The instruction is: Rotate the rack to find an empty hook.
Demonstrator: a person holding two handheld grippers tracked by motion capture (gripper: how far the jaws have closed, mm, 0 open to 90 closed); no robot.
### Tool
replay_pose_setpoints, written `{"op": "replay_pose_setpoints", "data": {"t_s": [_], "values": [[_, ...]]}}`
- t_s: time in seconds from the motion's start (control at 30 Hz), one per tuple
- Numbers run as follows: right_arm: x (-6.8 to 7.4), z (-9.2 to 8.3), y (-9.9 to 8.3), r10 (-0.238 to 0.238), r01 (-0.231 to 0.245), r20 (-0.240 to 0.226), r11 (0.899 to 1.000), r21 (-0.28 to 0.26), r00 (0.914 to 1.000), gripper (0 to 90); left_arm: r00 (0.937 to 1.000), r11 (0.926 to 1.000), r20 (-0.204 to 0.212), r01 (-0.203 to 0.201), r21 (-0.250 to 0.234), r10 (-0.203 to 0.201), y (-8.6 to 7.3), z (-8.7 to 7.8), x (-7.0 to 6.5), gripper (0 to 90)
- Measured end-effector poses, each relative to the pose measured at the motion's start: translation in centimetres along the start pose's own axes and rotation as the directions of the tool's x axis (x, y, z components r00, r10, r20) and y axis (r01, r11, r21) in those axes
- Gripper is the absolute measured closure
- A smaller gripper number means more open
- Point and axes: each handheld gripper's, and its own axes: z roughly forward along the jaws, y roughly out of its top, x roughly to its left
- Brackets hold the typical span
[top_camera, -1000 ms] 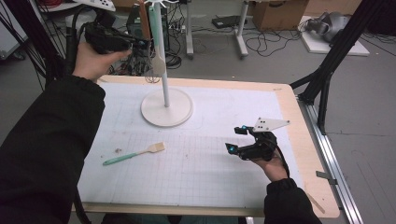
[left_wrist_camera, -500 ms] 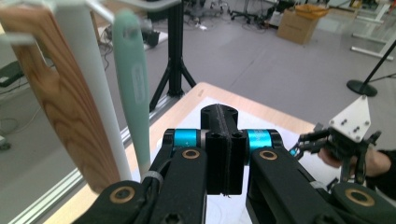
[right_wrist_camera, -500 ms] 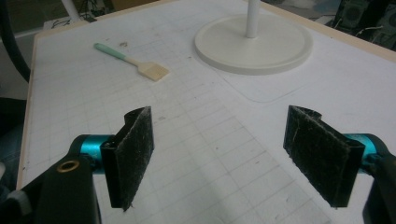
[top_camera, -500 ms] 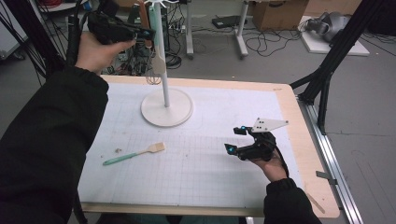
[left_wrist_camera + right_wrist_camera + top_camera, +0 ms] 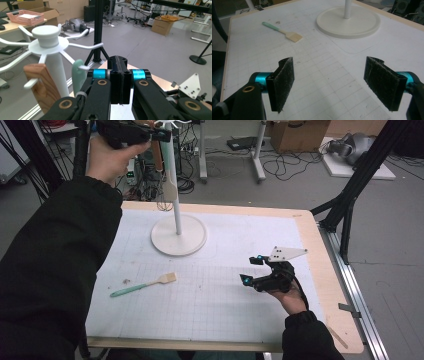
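A: My left gripper (image 5: 120,82): matt black plastic jaws, pressed together, with glossy teal metal sleeves and brass-coloured rivets. What of the rack?

B: The stand (image 5: 48,42) looks like smooth white plastic with a satin sheen, as does its round base (image 5: 179,235). On its hooks hang a board of unvarnished, grained wood (image 5: 41,85) and a pale green handle (image 5: 78,75) (smooth, faintly glossy).

A: My right gripper (image 5: 334,82): pads (image 5: 284,80) of rough, fuzzy black cloth, jaws standing apart.

B: Below, the mat (image 5: 332,72) is matt white with a printed grid, lightly soiled. The spatula (image 5: 143,285) has a pale wooden blade and a green plastic handle. The table edge (image 5: 327,270) is bare, light wood.
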Motion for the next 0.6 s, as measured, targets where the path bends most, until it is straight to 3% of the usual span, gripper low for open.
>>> {"op": "replay_pose_setpoints", "data": {"t_s": [0.17, 0.6], "values": [[0.1, 0.0, 0.0, -0.004, 0.004, -0.005, 1.000, 0.001, 1.0000, 23.3, 0.9994, 0.9993, -0.015, 0.031, -0.022, -0.031, -0.1, 0.1, 0.4, 89.5], [0.0, 0.0, 0.0, -0.002, 0.002, -0.006, 1.000, -0.003, 1.0000, 23.3, 0.9966, 0.9993, -0.077, 0.028, -0.026, -0.030, -0.1, -0.9, 1.1, 89.5]]}}
